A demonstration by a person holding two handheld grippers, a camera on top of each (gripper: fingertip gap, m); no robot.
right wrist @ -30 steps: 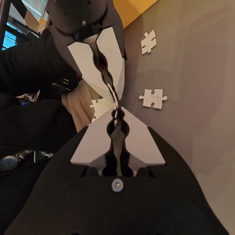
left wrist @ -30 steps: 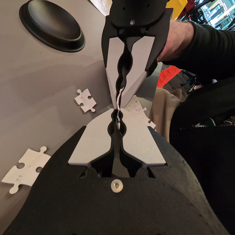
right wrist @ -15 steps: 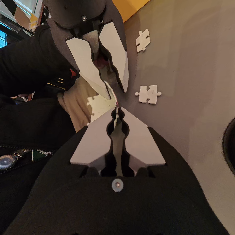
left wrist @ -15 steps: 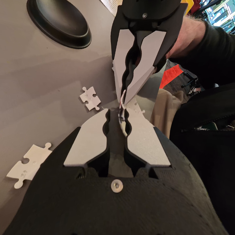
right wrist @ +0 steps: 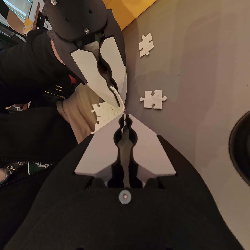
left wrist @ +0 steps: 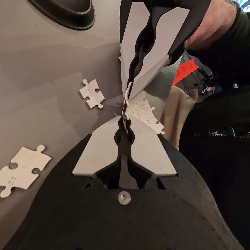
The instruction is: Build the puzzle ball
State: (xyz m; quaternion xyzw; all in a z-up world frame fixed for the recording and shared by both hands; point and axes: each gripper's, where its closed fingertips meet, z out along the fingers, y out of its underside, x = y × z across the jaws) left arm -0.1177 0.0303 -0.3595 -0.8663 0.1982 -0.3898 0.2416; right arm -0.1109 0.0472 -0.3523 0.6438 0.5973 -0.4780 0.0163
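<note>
A curved white section of joined puzzle pieces point(left wrist: 146, 113) hangs edge-on between my two grippers, above the grey table's near edge. My left gripper point(left wrist: 124, 119) is shut on one end of it. My right gripper point(left wrist: 128, 92) comes from the opposite side, tip to tip, and is shut on the other end. In the right wrist view the section point(right wrist: 106, 112) fans out to the left, between my right gripper point(right wrist: 124, 117) and the left gripper point(right wrist: 119, 104). Two loose white pieces lie flat on the table, one near point(left wrist: 92, 94) and one farther left point(left wrist: 23, 169).
A black round dish point(left wrist: 65, 13) sits on the grey table point(left wrist: 40, 60); it also shows in the right wrist view point(right wrist: 240, 146). The loose pieces show there too point(right wrist: 153, 99) point(right wrist: 146, 46). A person's hand point(left wrist: 216, 24) and dark clothing fill the side past the table edge.
My left gripper opened half a second ago and has shut again on the joined section. The right gripper kept its hold. Both grippers have shifted slightly toward the black dish.
</note>
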